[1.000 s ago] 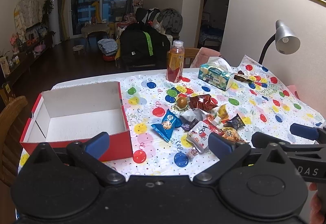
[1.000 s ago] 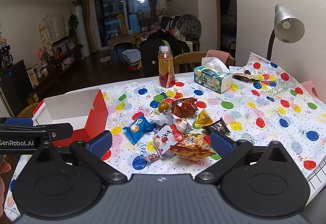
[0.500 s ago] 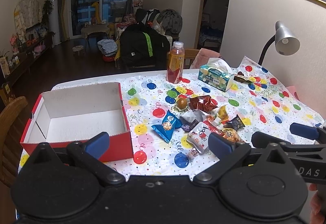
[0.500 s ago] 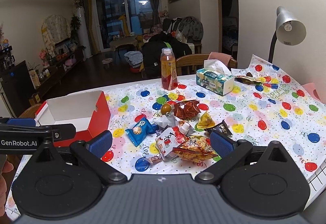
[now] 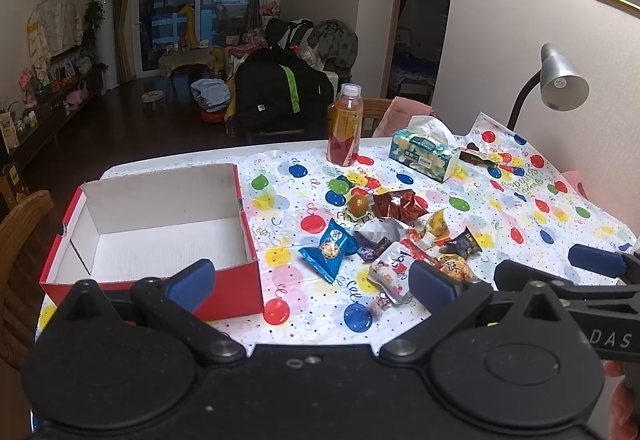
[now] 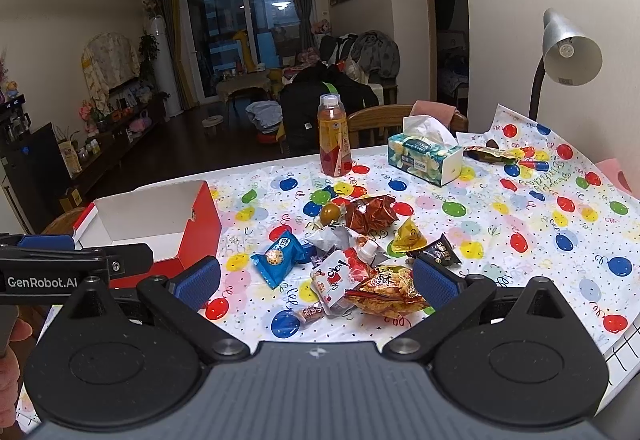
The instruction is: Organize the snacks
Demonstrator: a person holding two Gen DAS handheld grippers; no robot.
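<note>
Near the middle of the bench (image 6: 500, 224), a heap of snack packets (image 6: 356, 252) lies beside an empty red box (image 5: 160, 228) toward its left edge. Left gripper (image 5: 312, 280) and right gripper (image 6: 316, 280) hover over the near edge, jaws spread wide, holding nothing.

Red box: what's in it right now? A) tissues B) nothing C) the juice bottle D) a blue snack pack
B: the red box shows only its bare white floor, while the snacks lie in a pile on the tablecloth to its right.
</note>
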